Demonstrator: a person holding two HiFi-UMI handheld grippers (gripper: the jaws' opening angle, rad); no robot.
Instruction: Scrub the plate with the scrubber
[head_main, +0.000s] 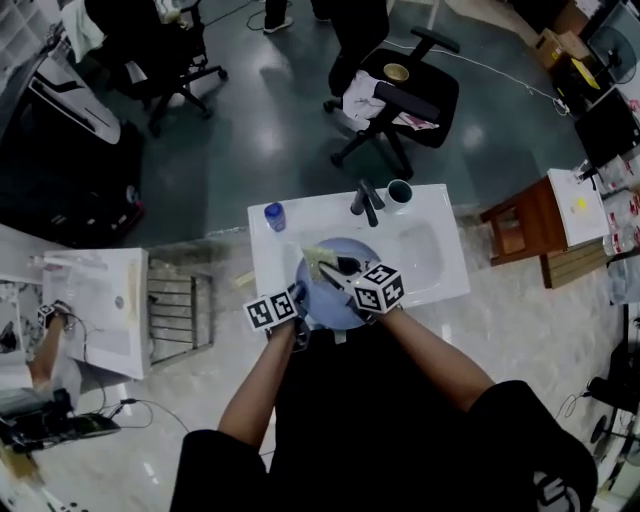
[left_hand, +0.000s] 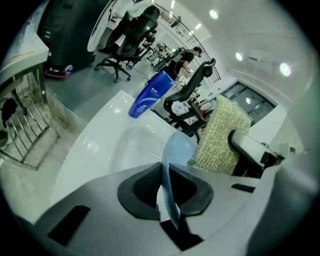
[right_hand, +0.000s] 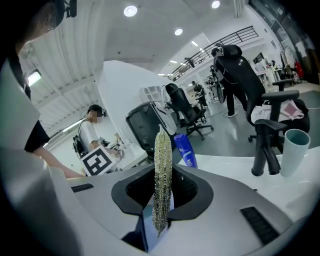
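Over a white washbasin (head_main: 432, 262), both of the person's bare forearms reach forward from bent elbows and angle inward, so the two marker cubes sit side by side just in front of the body. The left gripper (left_hand: 167, 189) has its jaws closed down on the rim of a pale blue plate (left_hand: 176, 150), which stands on edge and runs straight out ahead of the pads. The right gripper (right_hand: 162, 196) is clamped on a yellow-green mesh scrubber (right_hand: 162, 165), seen edge-on and rising upright from between its pads. From the left gripper, the scrubber lies just ahead and to the right, against the plate's face. A blue bottle (left_hand: 148, 95) stands farther ahead and left of that gripper. Beyond the right gripper, to its right, are a dark faucet (right_hand: 265, 150) and a teal cup (right_hand: 295, 150).
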